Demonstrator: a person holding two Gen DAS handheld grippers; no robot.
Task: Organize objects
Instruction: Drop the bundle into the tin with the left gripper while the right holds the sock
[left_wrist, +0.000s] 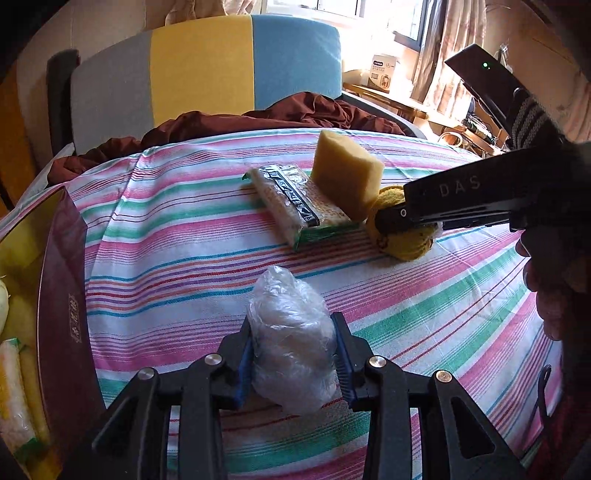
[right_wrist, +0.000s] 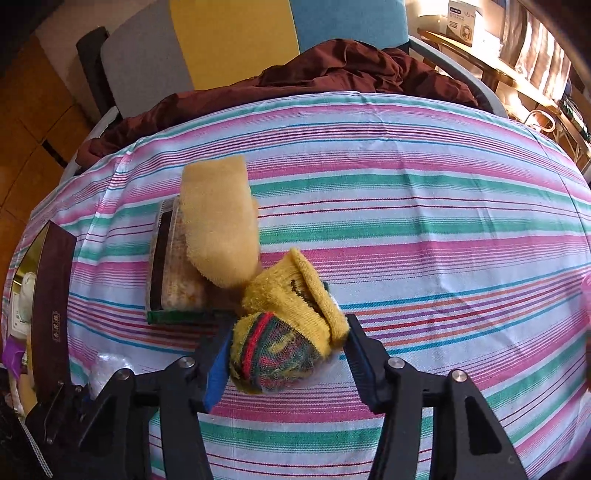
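My left gripper (left_wrist: 293, 354) is shut on a crumpled clear plastic bundle (left_wrist: 291, 325), which rests on the striped tablecloth (left_wrist: 184, 258). My right gripper (right_wrist: 288, 354) points steeply down and is shut on a rolled yellow sock (right_wrist: 291, 317) with red and green stripes, both blue pads touching it. In the left wrist view the right gripper (left_wrist: 400, 225) reaches in from the right over that sock (left_wrist: 406, 247). A yellow sponge block (left_wrist: 345, 173) (right_wrist: 221, 221) leans on a wrapped pack of sponges (left_wrist: 291, 199) (right_wrist: 173, 266), right beside the sock.
A dark red box (left_wrist: 62, 295) (right_wrist: 51, 288) stands open at the table's left edge with wrapped packs inside. Beyond the table lie a dark red garment (left_wrist: 258, 118) and a grey, yellow and blue sofa back (left_wrist: 203, 66). A hand (left_wrist: 554, 295) shows at the right.
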